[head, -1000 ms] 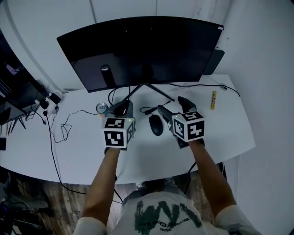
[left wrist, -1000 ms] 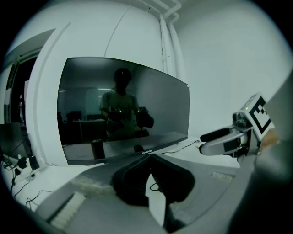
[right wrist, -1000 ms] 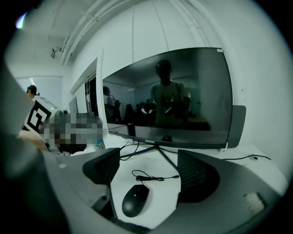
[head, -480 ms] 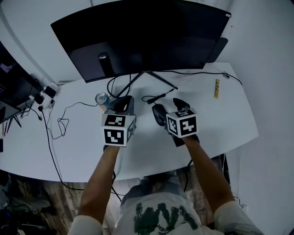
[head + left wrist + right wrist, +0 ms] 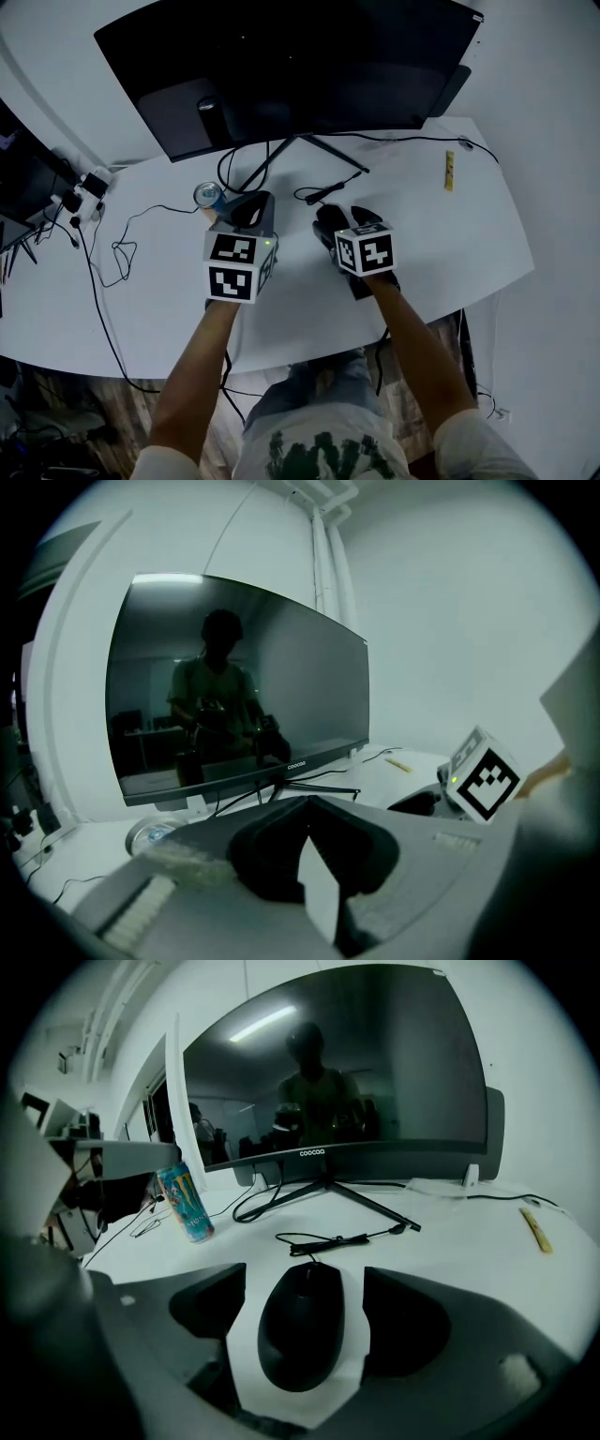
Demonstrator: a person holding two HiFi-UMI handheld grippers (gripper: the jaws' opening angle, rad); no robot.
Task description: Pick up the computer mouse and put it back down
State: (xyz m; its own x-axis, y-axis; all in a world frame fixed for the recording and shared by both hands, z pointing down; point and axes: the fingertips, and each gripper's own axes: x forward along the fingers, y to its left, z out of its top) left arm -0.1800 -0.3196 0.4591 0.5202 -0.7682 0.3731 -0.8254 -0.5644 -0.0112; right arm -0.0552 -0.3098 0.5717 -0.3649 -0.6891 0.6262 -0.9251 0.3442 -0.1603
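The black computer mouse (image 5: 302, 1321) lies flat on the white table (image 5: 441, 244), its cable running off toward the monitor. My right gripper (image 5: 344, 220) is open and straddles it; one finger (image 5: 208, 1302) stands to the mouse's left and the other to its right, with a strip of white table showing on each side. In the head view the mouse (image 5: 328, 225) is mostly covered by that gripper. My left gripper (image 5: 248, 212) hovers to the left of the mouse, shut with nothing in it; its dark pads (image 5: 272, 841) meet at the tips.
A wide curved monitor (image 5: 281, 75) on a splayed stand fills the back of the table. A drinks can (image 5: 206, 196) stands just beyond the left gripper. A yellow stick (image 5: 449, 171) lies at the right. Loose cables (image 5: 112, 253) and a plug strip (image 5: 84, 187) sit at the left.
My right gripper has moved left over the mouse, which now lies between its open jaws instead of beside them. The left gripper has barely moved.
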